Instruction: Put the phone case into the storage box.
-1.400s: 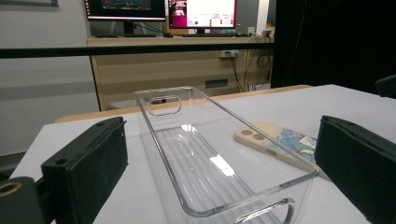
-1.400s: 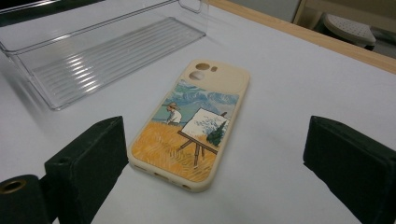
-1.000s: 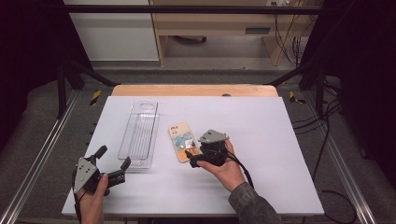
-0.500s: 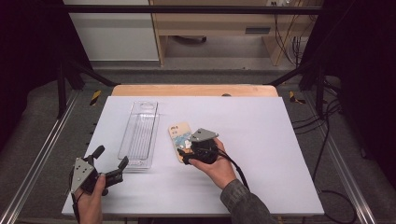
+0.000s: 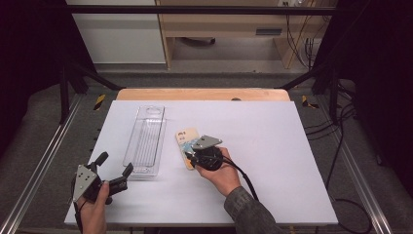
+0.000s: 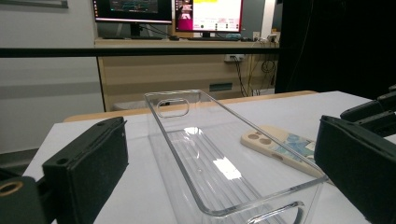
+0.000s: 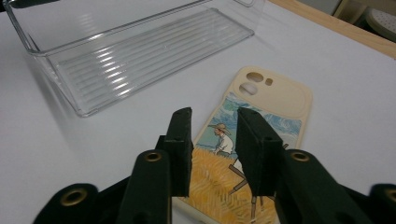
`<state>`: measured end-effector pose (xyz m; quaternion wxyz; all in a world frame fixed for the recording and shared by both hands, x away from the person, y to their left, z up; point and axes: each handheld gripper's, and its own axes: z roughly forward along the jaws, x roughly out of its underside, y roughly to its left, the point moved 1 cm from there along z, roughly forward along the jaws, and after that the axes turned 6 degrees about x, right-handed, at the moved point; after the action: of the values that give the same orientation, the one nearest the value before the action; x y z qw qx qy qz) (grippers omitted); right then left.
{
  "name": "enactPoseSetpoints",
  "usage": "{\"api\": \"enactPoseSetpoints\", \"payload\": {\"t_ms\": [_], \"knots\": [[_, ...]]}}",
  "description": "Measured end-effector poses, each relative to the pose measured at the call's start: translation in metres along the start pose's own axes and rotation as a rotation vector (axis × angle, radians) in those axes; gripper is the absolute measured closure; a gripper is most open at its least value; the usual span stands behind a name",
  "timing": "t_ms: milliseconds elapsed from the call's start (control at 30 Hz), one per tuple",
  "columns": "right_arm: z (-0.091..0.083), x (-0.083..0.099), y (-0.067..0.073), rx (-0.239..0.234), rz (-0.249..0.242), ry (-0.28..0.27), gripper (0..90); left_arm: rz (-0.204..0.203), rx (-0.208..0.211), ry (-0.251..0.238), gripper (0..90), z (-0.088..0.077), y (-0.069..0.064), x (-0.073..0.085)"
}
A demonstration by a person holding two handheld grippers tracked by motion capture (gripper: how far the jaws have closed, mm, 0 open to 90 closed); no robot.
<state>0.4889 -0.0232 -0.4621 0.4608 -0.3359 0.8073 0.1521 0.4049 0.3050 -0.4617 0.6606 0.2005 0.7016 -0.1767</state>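
A cream phone case with a painted field scene lies flat on the white table, camera holes at its far end. My right gripper is lowered onto its near end. Its jaws have just been closing and stand a narrow gap apart, over the case's picture; the case reaches past the right jaw, and no pad presses on an edge. A clear ribbed plastic tray lies empty just left of the case. My left gripper rests open near the tray's front end, nothing between its jaws.
A wooden strip edges the table's far side. Metal rails run along both sides, with cables on the floor at the right. A desk with monitors stands beyond the table.
My right gripper slid left onto the near end of the phone case and its jaws narrowed. The left gripper shifted only slightly. Case and tray lie where they were.
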Motion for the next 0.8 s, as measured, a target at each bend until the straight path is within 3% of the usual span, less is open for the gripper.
{"api": "enactPoseSetpoints", "payload": {"t_ms": [500, 800], "knots": [[0.012, 0.005, 0.017, -0.050, -0.030, 0.031, 89.4, -0.006, -0.012, -0.004, 2.8, -0.002, 0.002, 0.000], [0.023, 0.009, 0.028, -0.068, -0.031, 0.071, 90.0, -0.009, -0.012, -0.006, 2.8, -0.002, 0.003, -0.001]]}}
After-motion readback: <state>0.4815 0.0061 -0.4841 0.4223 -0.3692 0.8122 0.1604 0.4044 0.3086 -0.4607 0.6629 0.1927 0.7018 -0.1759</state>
